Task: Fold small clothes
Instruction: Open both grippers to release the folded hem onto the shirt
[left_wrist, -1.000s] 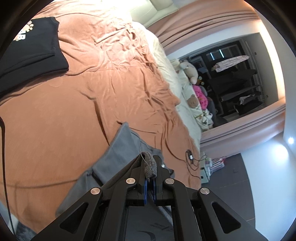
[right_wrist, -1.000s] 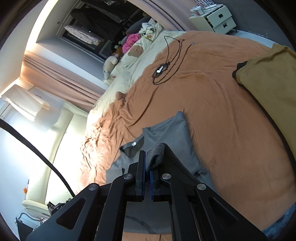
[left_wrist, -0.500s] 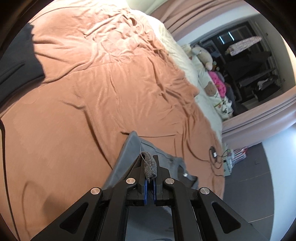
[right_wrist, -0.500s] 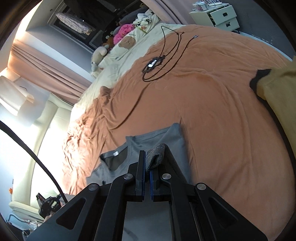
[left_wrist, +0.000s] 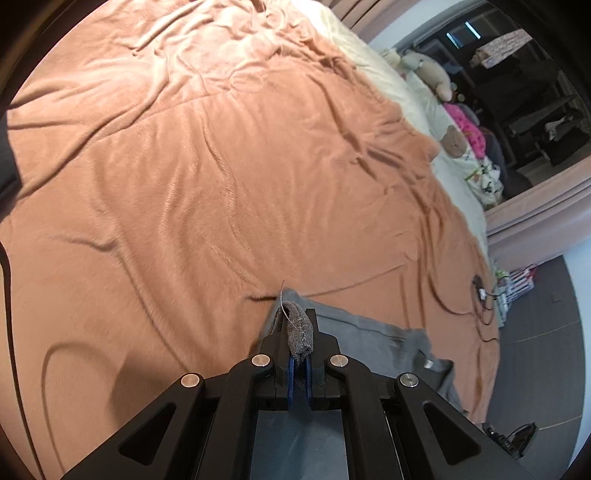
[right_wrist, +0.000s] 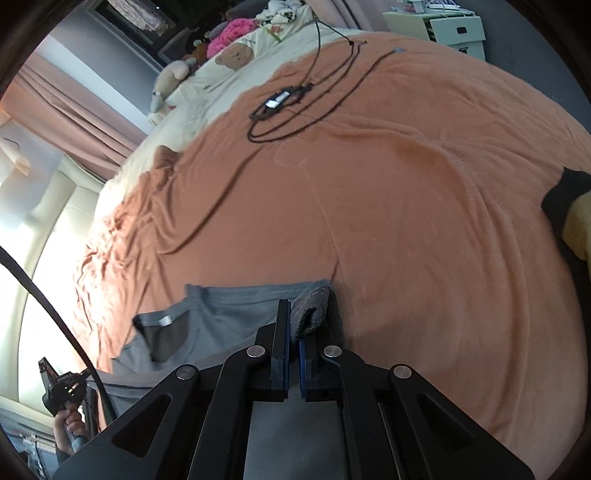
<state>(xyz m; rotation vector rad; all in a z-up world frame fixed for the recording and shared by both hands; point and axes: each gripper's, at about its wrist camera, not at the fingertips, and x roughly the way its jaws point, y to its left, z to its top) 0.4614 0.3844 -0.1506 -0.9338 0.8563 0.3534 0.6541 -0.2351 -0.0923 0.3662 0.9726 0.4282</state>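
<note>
Here each hand-held gripper, left (left_wrist: 299, 354) and right (right_wrist: 293, 332), tilts downward, clamped on the grey shirt's (right_wrist: 229, 310) edge

This is a bedroom in a home: a wide bed under a rumpled orange fleece blanket (left_wrist: 207, 177) fills the view, with plush teddy bears (left_wrist: 428, 70) and a bright pink cushion (right_wrist: 229, 35) at one o'clock, long pink curtains (right_wrist: 70, 110) at ten o'clock, and a white drawer cabinet (right_wrist: 443, 26) beside the bed.
</note>
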